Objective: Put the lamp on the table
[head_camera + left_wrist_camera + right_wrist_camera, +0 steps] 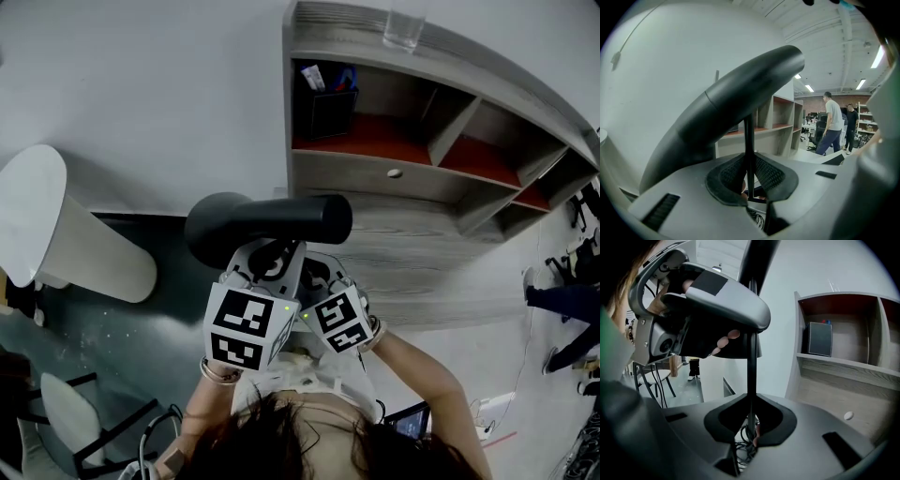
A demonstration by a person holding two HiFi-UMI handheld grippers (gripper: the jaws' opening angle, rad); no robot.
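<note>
The lamp has a black tapered shade (267, 223) on a thin black stem. It hangs in the air in front of the grey wooden table (427, 277), near its left end. My left gripper (270, 265) and right gripper (314, 272) sit side by side just under the shade, both shut on the stem. The left gripper view shows the stem (749, 140) rising from between the dark pads (726, 180) to the big shade (736, 101). The right gripper view shows the stem (751, 366) clamped the same way, with the left gripper (712, 301) just above.
A shelf unit (441, 131) stands on the table, with a black pen holder (328, 108) in its left compartment and a glass (405, 23) on top. A white chair (66, 230) stands at the left. People (832, 124) walk in the room behind.
</note>
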